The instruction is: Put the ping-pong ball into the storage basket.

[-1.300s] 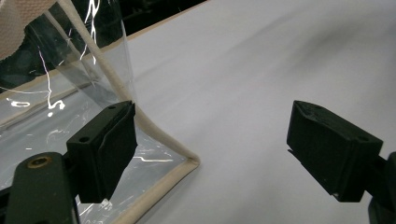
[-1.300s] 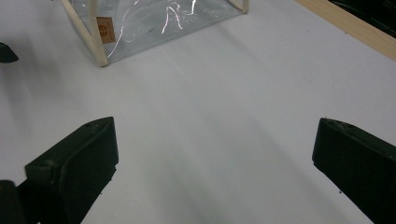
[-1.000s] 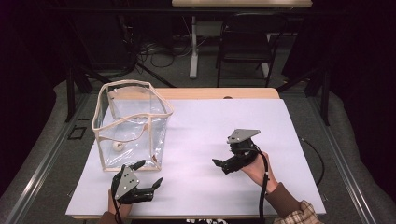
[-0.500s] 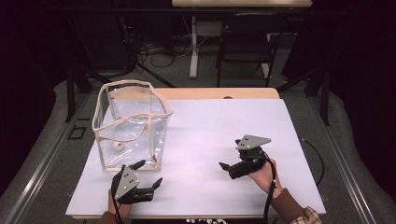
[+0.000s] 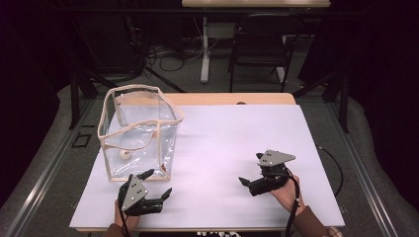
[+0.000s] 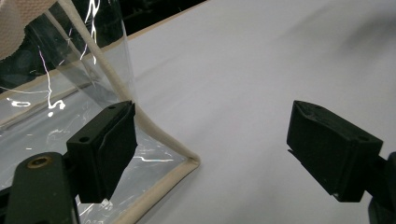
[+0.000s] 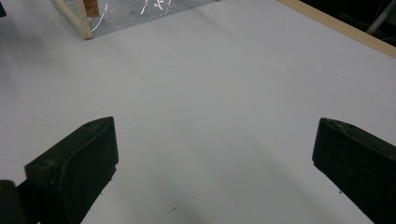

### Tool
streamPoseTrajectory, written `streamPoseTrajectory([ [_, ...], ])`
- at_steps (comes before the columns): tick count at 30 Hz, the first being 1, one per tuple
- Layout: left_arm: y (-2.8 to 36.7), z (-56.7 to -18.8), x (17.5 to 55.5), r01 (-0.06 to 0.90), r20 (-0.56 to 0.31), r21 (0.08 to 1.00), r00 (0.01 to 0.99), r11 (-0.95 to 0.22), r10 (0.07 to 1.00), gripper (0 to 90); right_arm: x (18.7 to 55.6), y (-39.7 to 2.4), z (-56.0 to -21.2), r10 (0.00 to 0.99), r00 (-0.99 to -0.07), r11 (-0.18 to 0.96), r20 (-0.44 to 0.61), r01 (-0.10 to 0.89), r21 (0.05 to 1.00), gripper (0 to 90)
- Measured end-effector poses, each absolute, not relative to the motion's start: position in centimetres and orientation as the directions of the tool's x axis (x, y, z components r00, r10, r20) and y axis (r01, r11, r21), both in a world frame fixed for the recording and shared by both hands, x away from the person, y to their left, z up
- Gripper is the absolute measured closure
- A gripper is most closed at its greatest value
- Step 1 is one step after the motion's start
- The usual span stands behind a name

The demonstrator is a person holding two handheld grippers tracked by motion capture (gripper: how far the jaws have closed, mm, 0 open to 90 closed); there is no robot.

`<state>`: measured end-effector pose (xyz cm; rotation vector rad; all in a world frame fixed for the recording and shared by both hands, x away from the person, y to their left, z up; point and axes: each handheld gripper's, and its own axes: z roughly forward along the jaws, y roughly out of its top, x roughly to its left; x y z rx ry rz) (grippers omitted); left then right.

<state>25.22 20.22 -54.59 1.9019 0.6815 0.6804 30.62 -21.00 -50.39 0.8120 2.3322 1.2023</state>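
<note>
Dark room all round, cables and a black chair behind, and up front a white-topped bench (image 5: 232, 148) with a wooden far edge. On its left side stands a clear plastic box-shaped bag with cream fabric trim (image 5: 141, 133), upright, mouth facing up, rim a bit wavy. Something small and pale lies on its floor; can't tell what it is.

Left tongs (image 5: 157, 190) sit just in front of the bag's near corner, jaws spread wide with nothing in them. In the left gripper view one jaw is right against the trimmed corner edge (image 6: 159, 135) while the other is out over bare bench. Right tongs (image 5: 247, 183) are well apart from the bag on the right side, also wide open and empty, pointing roughly back toward it.

Looks to me like the step is getting a grip on that corner seam. I'd slide the left tongs forward so the trim lands between both jaws, and pinch the fabric rather than the slippery film.

Bag's long axis runs near-to-far across the bench, slightly angled.
</note>
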Motion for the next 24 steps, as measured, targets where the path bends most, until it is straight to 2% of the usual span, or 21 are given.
streamPoseTrajectory([
  [24, 20.2, -54.6, 25.3, 0.169, 0.164, 0.911, 0.687, -0.376, 0.708, 15.9, 27.6, -23.6, -53.2, 0.681, -0.724, 0.442, -0.111, 0.286, 0.850, 0.0],
])
